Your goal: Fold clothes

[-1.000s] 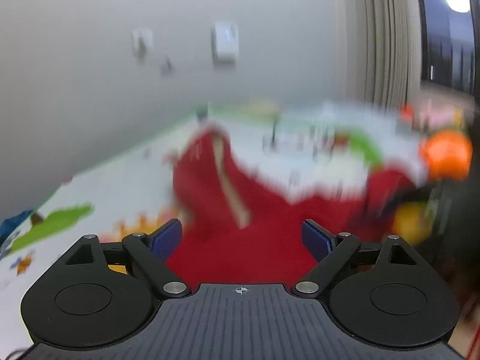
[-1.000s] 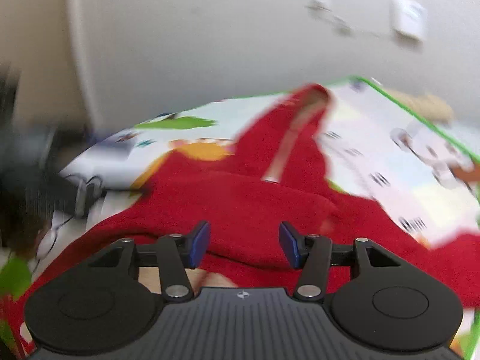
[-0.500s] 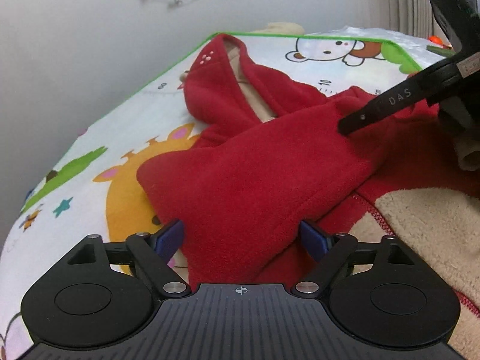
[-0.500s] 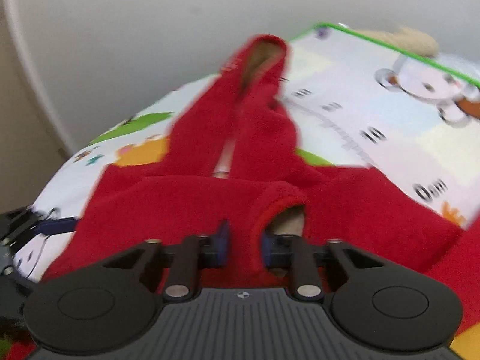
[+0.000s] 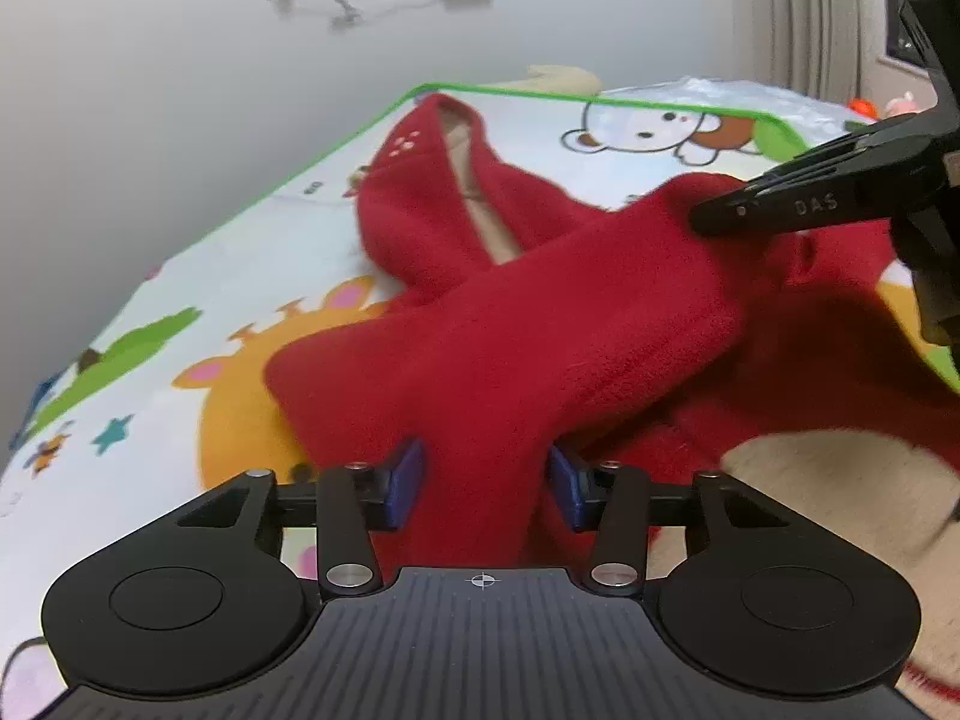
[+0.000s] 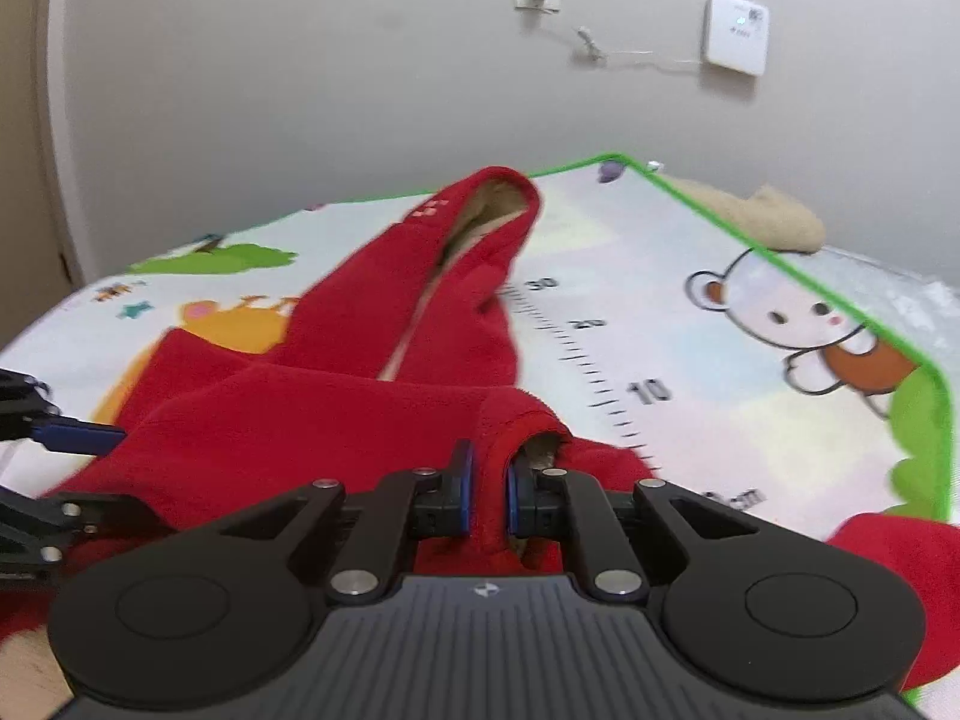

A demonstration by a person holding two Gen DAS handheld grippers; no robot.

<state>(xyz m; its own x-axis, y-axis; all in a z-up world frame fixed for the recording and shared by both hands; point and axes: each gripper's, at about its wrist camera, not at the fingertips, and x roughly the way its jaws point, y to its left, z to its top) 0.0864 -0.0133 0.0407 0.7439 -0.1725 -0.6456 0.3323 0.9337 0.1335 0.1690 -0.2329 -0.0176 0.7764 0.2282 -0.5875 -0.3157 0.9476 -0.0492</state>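
A red fleece hooded jacket (image 5: pixel 540 324) with cream lining lies on a cartoon play mat (image 5: pixel 180 336); it also shows in the right wrist view (image 6: pixel 336 414). One sleeve is folded across the body. My right gripper (image 6: pixel 487 495) is shut on the sleeve cuff (image 6: pixel 516 420), and it shows from the side in the left wrist view (image 5: pixel 798 204). My left gripper (image 5: pixel 483 480) has its blue pads on either side of the sleeve near the shoulder, closing on it. The hood (image 6: pixel 480 210) points toward the wall.
The mat (image 6: pixel 750 324) has a green border and ends near the grey wall. A beige plush item (image 6: pixel 762 222) lies past the mat's far corner. Wall sockets and a cable (image 6: pixel 600 48) are above. A curtain (image 5: pixel 810 12) hangs at the right.
My left gripper's pads have narrowed from wide open onto the sleeve. My right gripper stays shut on the cuff and has carried it across the body.
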